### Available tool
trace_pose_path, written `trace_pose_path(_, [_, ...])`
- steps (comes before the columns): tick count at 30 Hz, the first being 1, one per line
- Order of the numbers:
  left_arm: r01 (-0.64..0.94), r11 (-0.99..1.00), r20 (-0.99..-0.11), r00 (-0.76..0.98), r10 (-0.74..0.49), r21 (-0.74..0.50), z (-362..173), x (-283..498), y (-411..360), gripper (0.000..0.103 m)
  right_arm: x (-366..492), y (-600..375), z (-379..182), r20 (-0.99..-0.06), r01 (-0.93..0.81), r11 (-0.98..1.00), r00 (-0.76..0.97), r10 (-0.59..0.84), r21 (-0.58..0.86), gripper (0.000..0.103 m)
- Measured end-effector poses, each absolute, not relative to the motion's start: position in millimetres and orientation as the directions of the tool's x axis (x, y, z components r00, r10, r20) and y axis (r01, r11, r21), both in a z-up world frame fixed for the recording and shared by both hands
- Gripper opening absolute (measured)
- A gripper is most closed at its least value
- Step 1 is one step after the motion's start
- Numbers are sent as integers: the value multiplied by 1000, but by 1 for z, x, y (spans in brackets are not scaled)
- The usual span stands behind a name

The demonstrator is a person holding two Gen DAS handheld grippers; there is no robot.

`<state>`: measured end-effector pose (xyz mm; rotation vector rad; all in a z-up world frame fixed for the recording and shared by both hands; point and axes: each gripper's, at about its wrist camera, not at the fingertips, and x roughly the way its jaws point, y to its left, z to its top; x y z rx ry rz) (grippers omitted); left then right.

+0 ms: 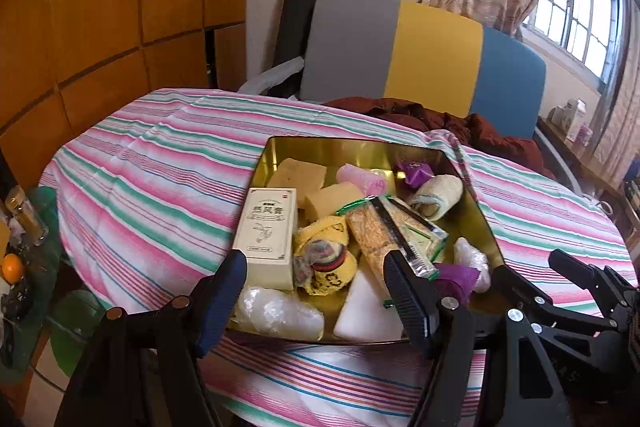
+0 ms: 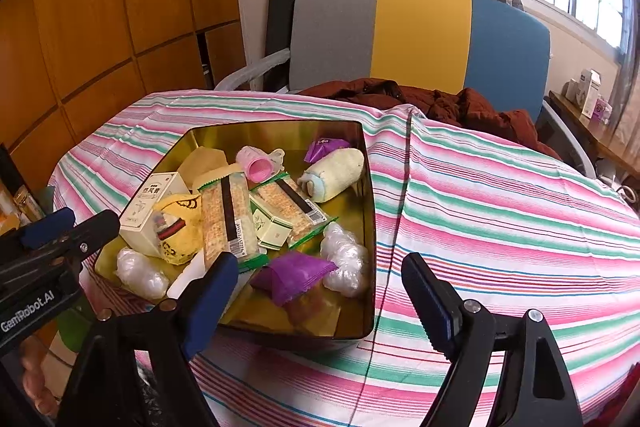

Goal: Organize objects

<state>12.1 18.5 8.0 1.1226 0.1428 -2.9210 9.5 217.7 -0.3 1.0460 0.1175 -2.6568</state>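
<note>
Both our left gripper (image 1: 316, 291) and right gripper (image 2: 320, 291) stand wide open, holding nothing. The gold tin (image 1: 486, 227) of mixed items lies just ahead of the left fingers, ahead-left of the right. We should pick one exposed item, such as the purple packet (image 2: 292, 277), and close squarely

gold tin (image 2: 370, 227) – open, on striped cloth | full: cracker packs (image 2: 228, 215), towels, boxes

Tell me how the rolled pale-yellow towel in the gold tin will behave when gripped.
The rolled pale-yellow towel looks soft, so it would probably squash between the fingers. Being a loose roll, it may unwind when lifted. It leans on the gold tin wall, so it seems unlikely to roll off.
</note>
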Motion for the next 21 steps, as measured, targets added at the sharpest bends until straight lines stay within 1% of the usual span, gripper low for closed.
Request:
trace_pose_path(2, [48, -996, -671, -741, 17, -79, 8, 10, 18, 72, 8, 216, -1, -679, 292, -956, -698, -228, 21, 88])
trace_pose_path(10, [41, -999, -649, -760, -20, -17, 6, 0, 20, 72, -7, 208, -7, -699, 308, -951, -686, -202, -27, 88])
trace_pose_path(13, [11, -1000, -658, -753, -13, 8, 2, -7, 24, 72, -14, 207, -8, -701, 298, -954, -687, -191, -31, 88])
trace_pose_path(14, [-3, -1000, -663, -748, 3, 0, 1, -8, 25, 72, -16, 206, -8, -701, 296, -955, -687, -191, -30, 88])
trace_pose_path(16, [-57, -997, -671, -737, 82, -58, -2, -9, 23, 72, -18, 205, -9, -700, 286, -958, -691, -182, -34, 88])
trace_pose_path(18, [-80, -992, -673, -729, 125, -98, -4, -9, 22, 72, -21, 204, -9, -698, 276, -961, -693, -178, -29, 88])
trace_pose_path(19, [-81, -991, -679, -722, 132, -106, -5, -10, 21, 72, -23, 203, -9, -698, 274, -961, -693, -178, -27, 89])
trace_pose_path(21, [-59, -994, -694, -712, 108, -93, -7, -11, 22, 72, -25, 202, -9, -699, 264, -964, -695, -168, -31, 91])
